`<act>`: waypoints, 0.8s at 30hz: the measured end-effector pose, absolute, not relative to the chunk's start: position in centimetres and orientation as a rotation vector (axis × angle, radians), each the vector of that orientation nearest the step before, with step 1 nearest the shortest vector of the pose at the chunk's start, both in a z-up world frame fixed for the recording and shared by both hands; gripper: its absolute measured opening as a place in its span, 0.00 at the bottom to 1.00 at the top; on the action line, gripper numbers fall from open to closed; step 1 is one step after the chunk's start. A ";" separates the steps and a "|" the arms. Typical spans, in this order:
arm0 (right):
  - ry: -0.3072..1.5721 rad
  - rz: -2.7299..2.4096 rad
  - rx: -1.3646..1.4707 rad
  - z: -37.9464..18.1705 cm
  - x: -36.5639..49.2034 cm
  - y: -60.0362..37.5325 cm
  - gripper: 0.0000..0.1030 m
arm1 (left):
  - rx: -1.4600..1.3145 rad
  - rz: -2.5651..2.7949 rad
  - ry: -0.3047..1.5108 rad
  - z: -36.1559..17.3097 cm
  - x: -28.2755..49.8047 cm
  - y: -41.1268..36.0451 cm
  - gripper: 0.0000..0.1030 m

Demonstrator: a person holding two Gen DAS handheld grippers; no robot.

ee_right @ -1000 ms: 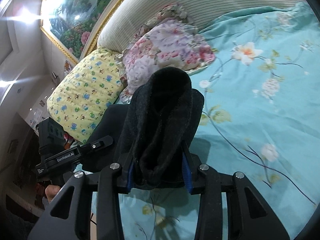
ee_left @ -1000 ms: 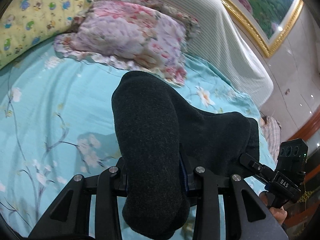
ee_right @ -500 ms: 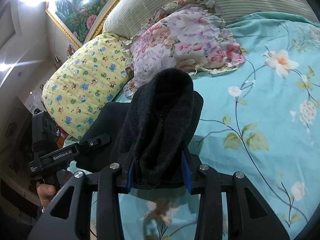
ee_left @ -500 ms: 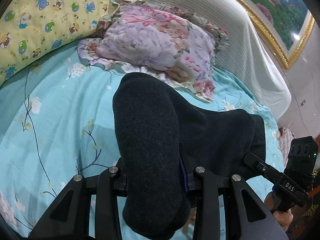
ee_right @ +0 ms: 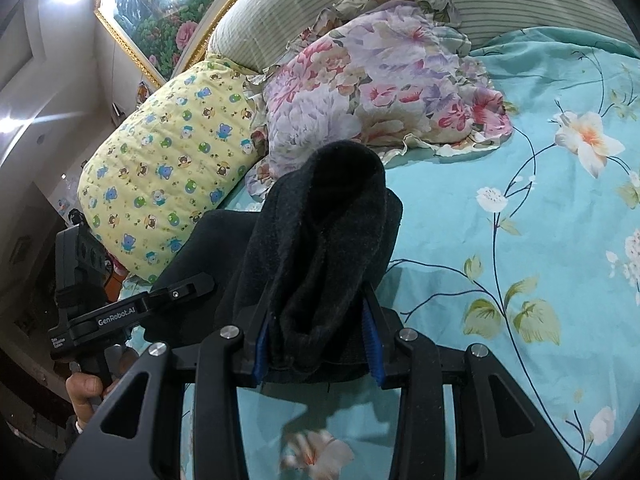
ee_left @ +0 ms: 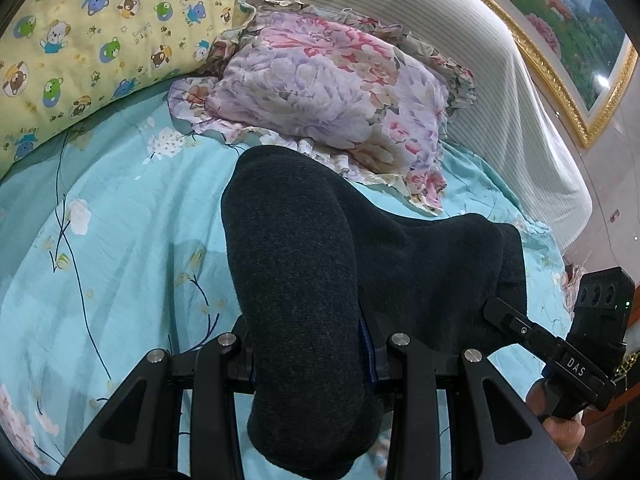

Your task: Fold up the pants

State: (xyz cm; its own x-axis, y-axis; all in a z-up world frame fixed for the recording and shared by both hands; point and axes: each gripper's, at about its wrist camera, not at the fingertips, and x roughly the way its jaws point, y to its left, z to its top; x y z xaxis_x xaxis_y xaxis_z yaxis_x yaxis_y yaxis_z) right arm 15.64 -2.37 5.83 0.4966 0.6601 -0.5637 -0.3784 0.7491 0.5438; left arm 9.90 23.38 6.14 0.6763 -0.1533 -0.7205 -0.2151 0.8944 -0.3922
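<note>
Both hand-held grippers, left and right, clamp thick bunches of the dark pants above the bed; bulky wads could slip, probably leaving hidden layers uneven.

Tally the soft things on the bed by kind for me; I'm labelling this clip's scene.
Pants: 1, dark, clamped in both the left gripper and the right gripper
Pillows: 2, one floral pillow and one yellow bear-print pillow
Sheet: 1, turquoise with flowers
Headboard cover: 1, striped
Total: 5
</note>
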 end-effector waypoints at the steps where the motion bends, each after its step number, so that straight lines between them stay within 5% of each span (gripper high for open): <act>1: 0.839 0.645 0.372 5.8 15.7 -2.3 0.39 | -0.480 0.039 0.838 6.0 10.0 23.4 0.35; 12: 0.898 0.616 0.381 3.8 17.2 -2.1 0.44 | -0.492 0.059 0.874 4.2 10.4 24.0 0.38; 20: 0.941 0.549 0.428 1.6 18.2 -4.1 0.56 | -0.485 0.127 0.911 2.5 10.1 24.5 0.62; 22: 0.939 0.530 0.431 1.3 18.2 -4.5 0.70 | -0.472 0.160 0.911 2.1 9.8 24.6 0.65; 24: 0.932 0.519 0.441 1.0 18.1 -5.0 0.73 | -0.477 0.171 0.910 2.0 9.5 24.7 0.71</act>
State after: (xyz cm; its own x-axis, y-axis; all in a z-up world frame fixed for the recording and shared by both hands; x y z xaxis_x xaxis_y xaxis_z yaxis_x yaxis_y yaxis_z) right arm 18.14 -4.98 1.00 0.4917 0.5949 -0.6358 -0.2273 0.7926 0.5658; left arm 9.52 24.69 1.96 0.6084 -0.0569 -0.7916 -0.3396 0.8828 -0.3245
